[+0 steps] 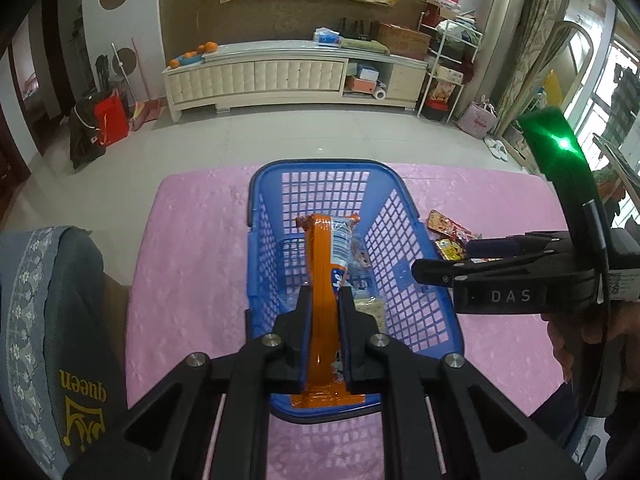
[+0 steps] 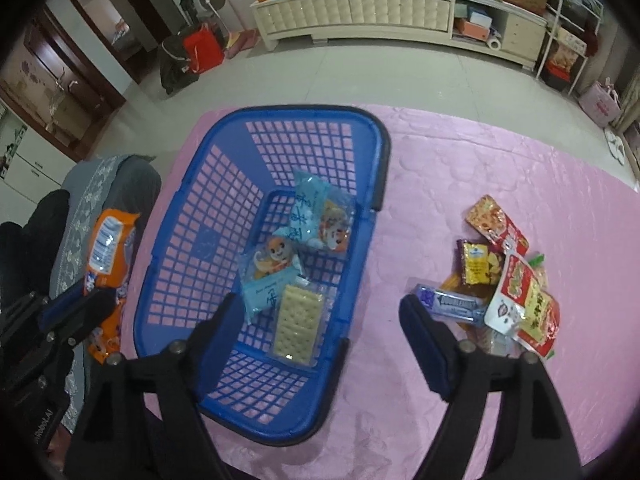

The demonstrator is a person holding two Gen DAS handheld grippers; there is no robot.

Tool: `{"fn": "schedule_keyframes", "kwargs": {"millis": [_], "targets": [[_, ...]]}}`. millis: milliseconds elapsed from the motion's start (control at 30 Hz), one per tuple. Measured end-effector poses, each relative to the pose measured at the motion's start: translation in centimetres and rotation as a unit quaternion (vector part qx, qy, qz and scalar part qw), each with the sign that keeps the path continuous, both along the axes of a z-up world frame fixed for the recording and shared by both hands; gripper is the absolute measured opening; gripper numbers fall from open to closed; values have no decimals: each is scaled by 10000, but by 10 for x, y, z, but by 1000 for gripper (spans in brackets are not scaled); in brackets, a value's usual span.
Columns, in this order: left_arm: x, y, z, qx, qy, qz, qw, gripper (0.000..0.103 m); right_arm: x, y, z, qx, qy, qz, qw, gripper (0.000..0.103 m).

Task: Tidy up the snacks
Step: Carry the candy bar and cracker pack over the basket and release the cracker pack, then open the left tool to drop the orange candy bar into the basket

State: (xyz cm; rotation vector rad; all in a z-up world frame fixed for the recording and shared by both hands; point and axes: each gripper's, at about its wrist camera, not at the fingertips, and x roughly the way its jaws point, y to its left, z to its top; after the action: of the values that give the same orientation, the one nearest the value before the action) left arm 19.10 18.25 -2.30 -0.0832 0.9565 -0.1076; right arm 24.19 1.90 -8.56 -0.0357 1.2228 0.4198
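Note:
A blue plastic basket (image 1: 416, 304) (image 2: 192, 184) stands on the pink tablecloth. My left gripper (image 1: 325, 300) is shut on an orange snack packet (image 1: 322, 276), held edge-up over the basket's near end; the packet also shows in the right wrist view (image 2: 108, 248) at the left. Inside the basket lie two light blue packets (image 2: 316, 208) (image 2: 272, 276) and a cracker pack (image 2: 298, 322). My right gripper (image 2: 320, 320) is open and empty, above the basket's right rim. A pile of snacks (image 2: 512, 280) lies on the cloth to the right, with a blue gum pack (image 2: 452, 304) nearest.
The pink tablecloth (image 2: 500, 160) covers the table, its far edge beyond the basket. A grey cushion (image 1: 48, 320) sits at the left. The right gripper's body (image 1: 500, 280) shows in the left wrist view. A floor and TV cabinet (image 1: 280, 76) lie beyond.

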Motion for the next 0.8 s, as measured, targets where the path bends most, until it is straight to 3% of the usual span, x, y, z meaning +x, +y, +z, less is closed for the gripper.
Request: {"fn": "schedule_keyframes", "kwargs": {"millis": [300, 800], "targets": [[19, -30, -10, 59, 123, -217, 9997, 11, -4, -28, 6, -2, -348, -31, 9994, 83], [75, -60, -36, 66, 432, -349, 9984, 11, 15, -66, -3, 259, -322, -208, 9989, 83]]}}
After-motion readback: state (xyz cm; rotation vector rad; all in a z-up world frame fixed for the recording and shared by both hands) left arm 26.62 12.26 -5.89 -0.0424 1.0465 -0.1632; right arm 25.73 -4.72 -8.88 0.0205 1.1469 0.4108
